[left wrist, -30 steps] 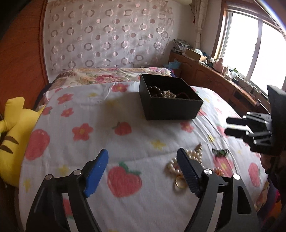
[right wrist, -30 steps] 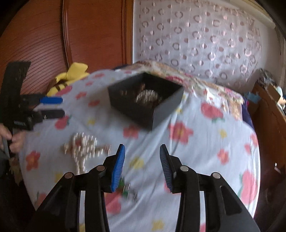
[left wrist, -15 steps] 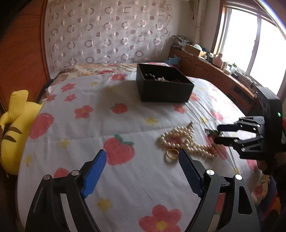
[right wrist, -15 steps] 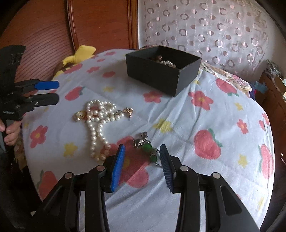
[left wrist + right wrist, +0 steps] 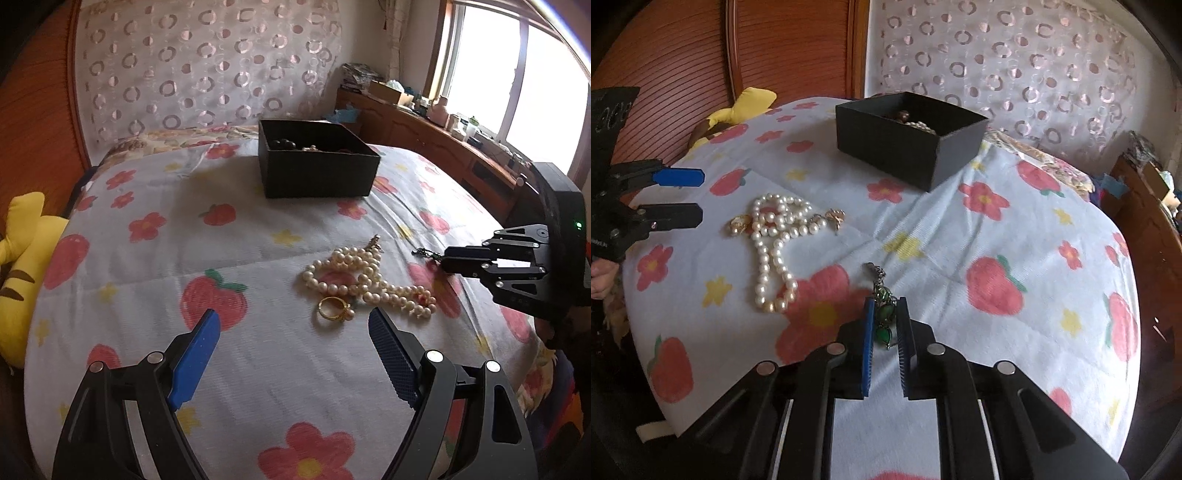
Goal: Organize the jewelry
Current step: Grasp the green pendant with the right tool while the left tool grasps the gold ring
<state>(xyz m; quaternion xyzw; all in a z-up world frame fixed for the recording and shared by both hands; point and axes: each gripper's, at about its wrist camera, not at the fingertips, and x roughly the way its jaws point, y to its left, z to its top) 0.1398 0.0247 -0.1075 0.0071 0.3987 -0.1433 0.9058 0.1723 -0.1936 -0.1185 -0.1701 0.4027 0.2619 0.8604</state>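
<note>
Right wrist view gives the step: beyond the black box [image 5: 910, 138] up the bed and the pearl necklace [image 5: 775, 240] at left, the right gripper [image 5: 885, 317] is closing its jaws around the green-stone piece [image 5: 884, 314] lying on the bedspread [image 5: 960, 229], so next, I judge, comes a clean lift and carry to that box. Left wrist view alone shows the gold ring [image 5: 333, 308] touching the pearls, with the left gripper [image 5: 293, 345] spread wide and holding nothing, just short of the ring.

Box [image 5: 317, 173] behind necklace [image 5: 365, 280] on bed [image 5: 147, 295]; ring [image 5: 332, 308] beside necklace.
</note>
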